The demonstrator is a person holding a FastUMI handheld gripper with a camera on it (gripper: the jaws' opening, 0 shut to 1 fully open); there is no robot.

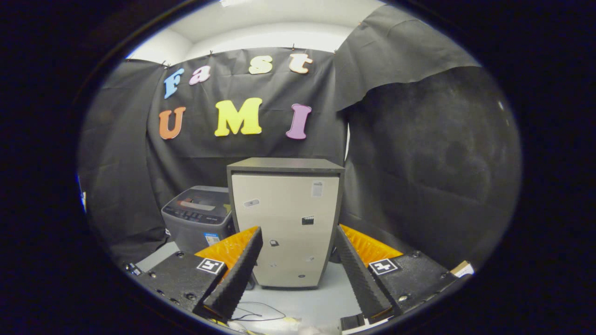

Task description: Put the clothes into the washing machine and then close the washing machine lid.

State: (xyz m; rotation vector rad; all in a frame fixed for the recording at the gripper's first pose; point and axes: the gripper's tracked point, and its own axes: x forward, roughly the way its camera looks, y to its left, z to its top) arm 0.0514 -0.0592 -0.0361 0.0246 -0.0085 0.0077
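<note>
Fingers of the gripper (pixel 298 244) stand spread wide apart with nothing held between them. Beyond them, framed in the gap, rises a tall beige cabinet (pixel 285 228) with a dark top and a few small stickers on its front. The washing machine (pixel 198 215), grey with a control panel along its top, sits low on the floor just beside the cabinet, beyond the left finger; its lid lies down. Thin cables (pixel 253 312) trail across the pale floor (pixel 321 298) just ahead of the fingers.
</note>
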